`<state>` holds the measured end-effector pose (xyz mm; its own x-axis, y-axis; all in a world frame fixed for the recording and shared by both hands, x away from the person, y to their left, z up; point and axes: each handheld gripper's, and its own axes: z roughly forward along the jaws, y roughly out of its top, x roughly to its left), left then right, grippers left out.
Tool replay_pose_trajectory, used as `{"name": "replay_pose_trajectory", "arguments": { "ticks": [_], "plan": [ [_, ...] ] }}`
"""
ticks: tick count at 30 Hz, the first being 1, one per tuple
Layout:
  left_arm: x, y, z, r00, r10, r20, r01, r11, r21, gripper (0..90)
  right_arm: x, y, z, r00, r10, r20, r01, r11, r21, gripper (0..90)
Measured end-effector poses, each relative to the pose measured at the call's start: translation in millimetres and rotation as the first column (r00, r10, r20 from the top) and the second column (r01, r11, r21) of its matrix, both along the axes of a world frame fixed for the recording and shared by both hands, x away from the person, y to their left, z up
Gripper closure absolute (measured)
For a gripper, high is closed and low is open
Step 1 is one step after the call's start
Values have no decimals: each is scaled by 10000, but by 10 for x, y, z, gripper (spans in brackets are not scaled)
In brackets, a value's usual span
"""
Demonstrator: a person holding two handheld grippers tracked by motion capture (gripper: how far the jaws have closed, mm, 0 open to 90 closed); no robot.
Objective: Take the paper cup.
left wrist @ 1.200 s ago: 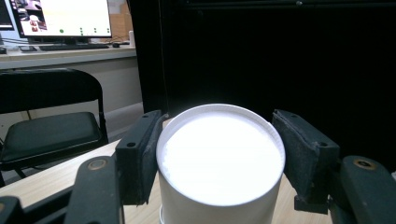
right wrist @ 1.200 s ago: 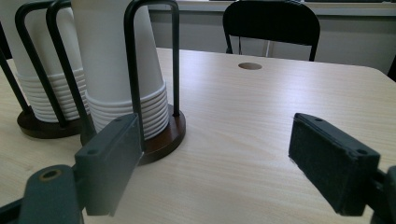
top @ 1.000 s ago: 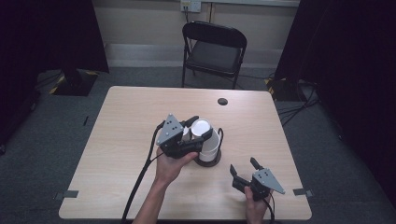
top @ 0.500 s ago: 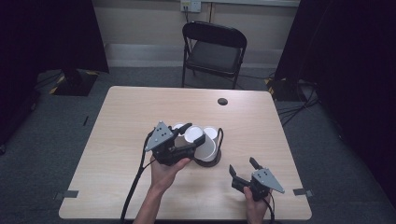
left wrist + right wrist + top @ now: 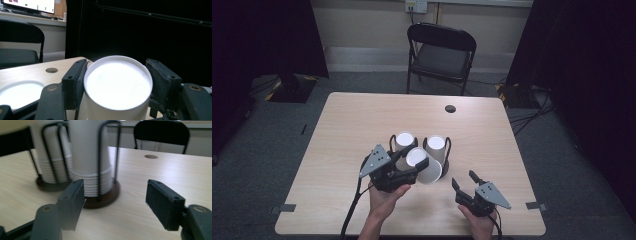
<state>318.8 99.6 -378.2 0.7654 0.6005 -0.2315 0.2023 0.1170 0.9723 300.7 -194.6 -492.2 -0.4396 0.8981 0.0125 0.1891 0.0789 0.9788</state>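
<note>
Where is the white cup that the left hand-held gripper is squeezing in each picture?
High view: the held cup lies tilted at lower centre, in the left hand-held gripper, in front of two cup racks.
Left gripper view: it sits at bottom centre, pinched between the two black jaws.
Right gripper view: I cannot tell it among the blurred cups.
Shared landmark: the round hole in the table.
</note>
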Motion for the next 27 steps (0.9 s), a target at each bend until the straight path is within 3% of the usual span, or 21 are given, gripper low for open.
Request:
{"name": "replay_pose_trajectory", "arguments": {
  "ticks": [4,8,10,13,17,19,23,25,26,27],
  "plan": [
    [-27,46,-80,9992,-231,-326,221,9993,-292,357,-59,148,48,9972,708,260,-705,9975,-101,378],
    [-38,71,-176,9971,-365,-669,332,9982,-498,358,-117,294,98,9875,1447,621,-1435,9894,-238,395],
    [-39,93,-221,9947,-488,-908,413,9958,-818,358,-131,346,115,9806,1822,725,-1811,9832,-210,404],
    [-49,122,-265,9937,-427,-1041,329,9950,-938,358,-147,412,126,9722,2161,898,-2144,9763,-285,422],
    [-56,168,-305,9868,-426,-1562,211,9904,-1363,358,-167,478,120,9557,2626,1333,-2602,9649,-352,479],
    [-69,184,-313,9852,-422,-1659,184,9896,-1427,358,-173,506,120,9468,2865,1463,-2844,9580,-356,498],
    [-96,197,-334,9847,-462,-1680,240,9910,-1320,358,-187,544,135,9380,3077,1595,-3045,9514,-451,529],
    [-114,201,-352,9818,-488,-1835,208,9882,-1518,358,-191,564,144,9329,3154,1739,-3118,9489,-485,539],
    [-116,212,-367,9818,-507,-1829,235,9888,-1475,358,-201,585,150,9232,3239,2071,-3187,9460,-590,563],
    [-115,211,-378,9806,-550,-1881,248,9870,-1589,358,-204,592,151,9206,3275,2125,-3210,9448,-655,565]
  ]
}}
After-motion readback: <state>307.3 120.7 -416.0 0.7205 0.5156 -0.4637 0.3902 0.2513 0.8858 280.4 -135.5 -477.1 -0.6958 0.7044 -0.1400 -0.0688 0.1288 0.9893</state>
